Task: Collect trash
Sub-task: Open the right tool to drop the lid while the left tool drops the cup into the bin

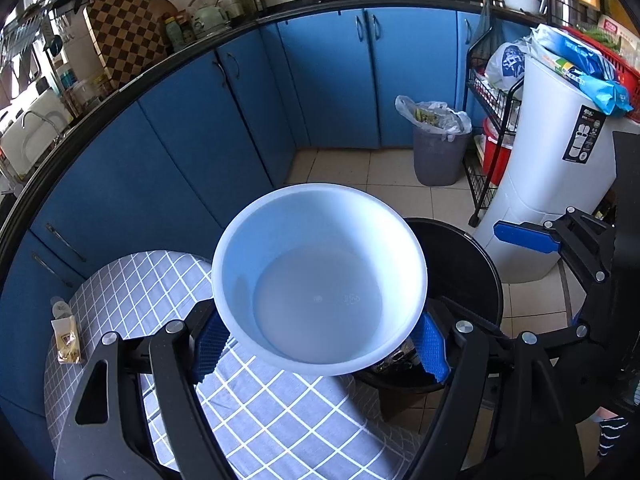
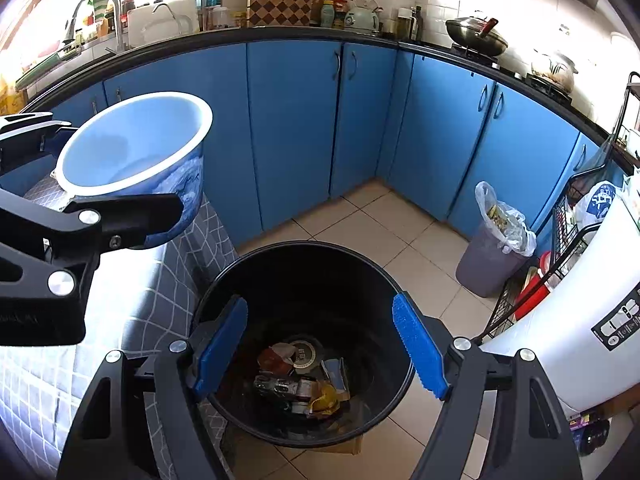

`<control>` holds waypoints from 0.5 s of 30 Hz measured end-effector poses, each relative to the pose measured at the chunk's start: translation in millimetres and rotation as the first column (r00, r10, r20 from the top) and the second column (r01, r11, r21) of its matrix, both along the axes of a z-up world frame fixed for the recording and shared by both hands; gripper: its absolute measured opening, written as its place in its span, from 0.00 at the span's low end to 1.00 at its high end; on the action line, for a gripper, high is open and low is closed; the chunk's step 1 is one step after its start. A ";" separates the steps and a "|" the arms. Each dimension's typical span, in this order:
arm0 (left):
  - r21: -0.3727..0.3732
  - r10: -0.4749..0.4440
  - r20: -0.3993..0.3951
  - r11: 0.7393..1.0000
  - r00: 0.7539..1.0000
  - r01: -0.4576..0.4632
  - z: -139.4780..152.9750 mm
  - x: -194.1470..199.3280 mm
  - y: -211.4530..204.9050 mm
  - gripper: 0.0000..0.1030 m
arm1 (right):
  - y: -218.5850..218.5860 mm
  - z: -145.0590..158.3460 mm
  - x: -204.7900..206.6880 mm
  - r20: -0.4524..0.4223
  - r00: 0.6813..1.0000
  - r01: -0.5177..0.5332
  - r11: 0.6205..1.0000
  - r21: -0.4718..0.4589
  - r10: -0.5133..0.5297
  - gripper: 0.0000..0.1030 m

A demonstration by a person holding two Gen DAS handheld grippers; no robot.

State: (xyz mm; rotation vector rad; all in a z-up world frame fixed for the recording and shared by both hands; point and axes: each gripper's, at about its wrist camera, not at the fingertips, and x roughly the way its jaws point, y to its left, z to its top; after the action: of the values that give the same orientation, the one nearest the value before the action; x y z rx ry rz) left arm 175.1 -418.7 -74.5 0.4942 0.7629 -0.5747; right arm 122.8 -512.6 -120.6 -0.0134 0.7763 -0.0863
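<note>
My left claw (image 1: 320, 346) is clamped on the pale blue round plastic bowl (image 1: 320, 280), mid-frame over the black round plastic bin (image 2: 304, 344), and it could tip off my pads and drop in. My right claw (image 2: 320, 350) hangs spread and empty above the wrappers (image 2: 300, 380) at lower centre. I count one bowl, one black bin, one grey bagged bin (image 2: 494, 256), and one packet (image 1: 69, 340) on the checked cloth (image 1: 280, 416).

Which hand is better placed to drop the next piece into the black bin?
Left: its tongs already grip the empty paper bowl beside the black bin. The right tongs are open and empty over it.
</note>
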 end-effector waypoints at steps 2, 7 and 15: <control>0.003 0.000 -0.002 1.000 1.000 0.000 -0.9 0.4 -1.1 0.75 | -1.5 -0.2 0.1 0.000 1.000 0.002 1.000 0.002 -0.002 0.71; 0.006 0.002 -0.007 1.000 1.000 -0.002 -2.3 1.2 -2.0 0.75 | -4.7 -0.1 0.5 0.004 1.000 0.007 1.000 0.008 -0.007 0.71; 0.010 -0.004 -0.010 1.000 1.000 0.004 -1.7 1.1 -8.7 0.75 | -8.8 -2.0 -1.1 0.005 1.000 0.015 1.000 0.013 -0.015 0.71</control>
State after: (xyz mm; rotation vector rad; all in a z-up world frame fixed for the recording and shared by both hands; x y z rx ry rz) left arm 176.1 -427.3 -76.2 0.5028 0.7751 -0.5777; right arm 121.7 -521.4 -122.6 0.0049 0.7723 -0.0958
